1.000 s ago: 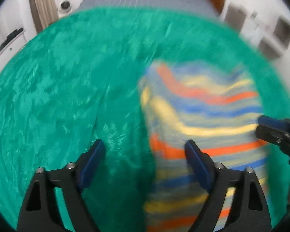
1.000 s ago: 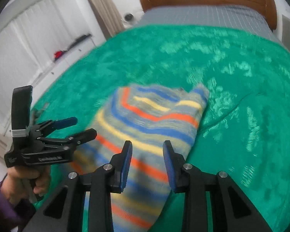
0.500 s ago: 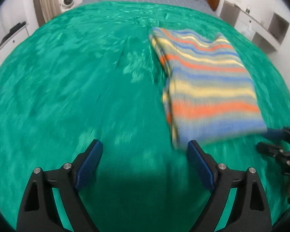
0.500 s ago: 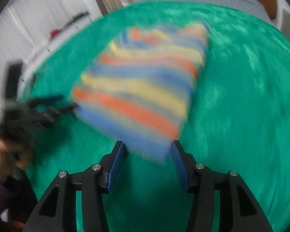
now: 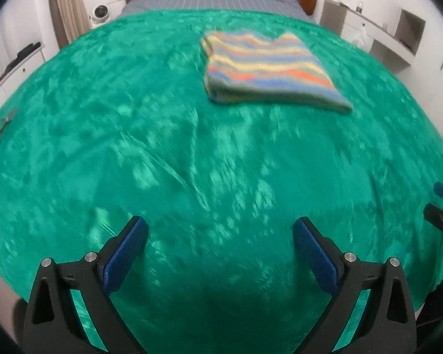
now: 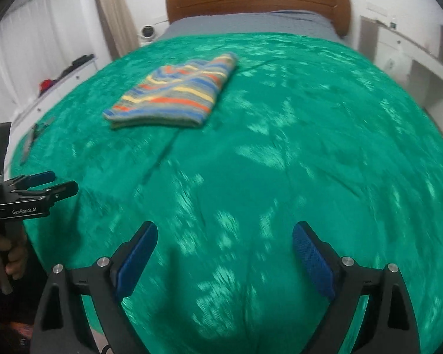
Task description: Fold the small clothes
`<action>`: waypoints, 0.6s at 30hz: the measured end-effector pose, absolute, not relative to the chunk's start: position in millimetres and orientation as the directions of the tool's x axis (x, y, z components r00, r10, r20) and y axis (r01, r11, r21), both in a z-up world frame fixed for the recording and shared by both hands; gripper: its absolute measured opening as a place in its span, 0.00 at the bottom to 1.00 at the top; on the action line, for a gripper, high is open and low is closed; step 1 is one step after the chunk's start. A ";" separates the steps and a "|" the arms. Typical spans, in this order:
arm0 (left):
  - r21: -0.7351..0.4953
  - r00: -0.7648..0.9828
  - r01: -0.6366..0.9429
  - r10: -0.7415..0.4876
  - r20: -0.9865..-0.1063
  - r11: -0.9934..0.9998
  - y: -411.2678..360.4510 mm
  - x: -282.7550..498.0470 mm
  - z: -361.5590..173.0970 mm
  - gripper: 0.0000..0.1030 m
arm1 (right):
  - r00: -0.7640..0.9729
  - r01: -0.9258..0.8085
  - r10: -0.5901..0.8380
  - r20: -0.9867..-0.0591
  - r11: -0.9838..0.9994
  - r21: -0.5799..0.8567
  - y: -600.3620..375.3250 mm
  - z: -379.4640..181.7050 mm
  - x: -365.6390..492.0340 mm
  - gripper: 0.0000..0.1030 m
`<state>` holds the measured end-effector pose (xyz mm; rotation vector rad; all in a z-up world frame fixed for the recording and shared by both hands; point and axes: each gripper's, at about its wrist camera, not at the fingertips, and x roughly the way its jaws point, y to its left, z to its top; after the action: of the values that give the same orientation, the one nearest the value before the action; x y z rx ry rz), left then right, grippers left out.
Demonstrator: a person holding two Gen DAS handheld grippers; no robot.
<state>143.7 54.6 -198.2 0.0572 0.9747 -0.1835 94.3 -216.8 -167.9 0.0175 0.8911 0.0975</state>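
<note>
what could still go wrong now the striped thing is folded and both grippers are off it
The folded striped garment lies free on the slick green blanket; its stacked front edge could slump open, since nothing pins it. The left gripper and right gripper are empty with jaws opening just above the blanket, so a low pass might snag the blanket and drag the fold.

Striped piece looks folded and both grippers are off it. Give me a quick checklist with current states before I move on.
1. Striped garment folded into a flat stack on the green blanket: ok.
2. Left gripper empty, jaws opening, nothing between them: ok.
3. Right gripper empty, jaws opening, nothing between them: ok.
4. Both grippers apart from the garment, with bare blanket between: ok.
5. Fold edges neat and aligned: cannot tell, the pictures are blurred.
6. Another garment waiting to be folded: cannot tell, none in view on the blanket.
</note>
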 end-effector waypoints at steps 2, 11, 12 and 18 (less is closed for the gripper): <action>-0.017 0.568 0.178 -0.117 -0.815 0.984 50.7 137.0 -204.8 0.99 | 0.621 -0.080 0.068 -0.781 0.997 0.022 -212.8 -179.7 89.7 0.90; -0.031 0.595 0.194 -0.143 -0.791 0.981 53.8 132.2 -212.2 1.00 | 0.645 -0.090 -0.009 -0.764 0.992 -0.087 -203.9 -210.3 69.3 1.00; -0.027 0.596 0.195 -0.141 -0.790 0.980 53.3 131.9 -212.5 1.00 | 0.648 -0.090 -0.007 -0.761 0.992 -0.086 -204.4 -211.0 68.4 1.00; -0.023 0.597 0.195 -0.138 -0.790 0.980 52.4 130.9 -213.1 1.00 | 0.652 -0.093 -0.015 -0.758 0.991 -0.100 -203.0 -212.4 65.2 1.00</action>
<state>130.9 52.4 -213.1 0.0682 0.9108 -0.1934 65.2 -203.0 -212.4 -0.1347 0.8599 0.0446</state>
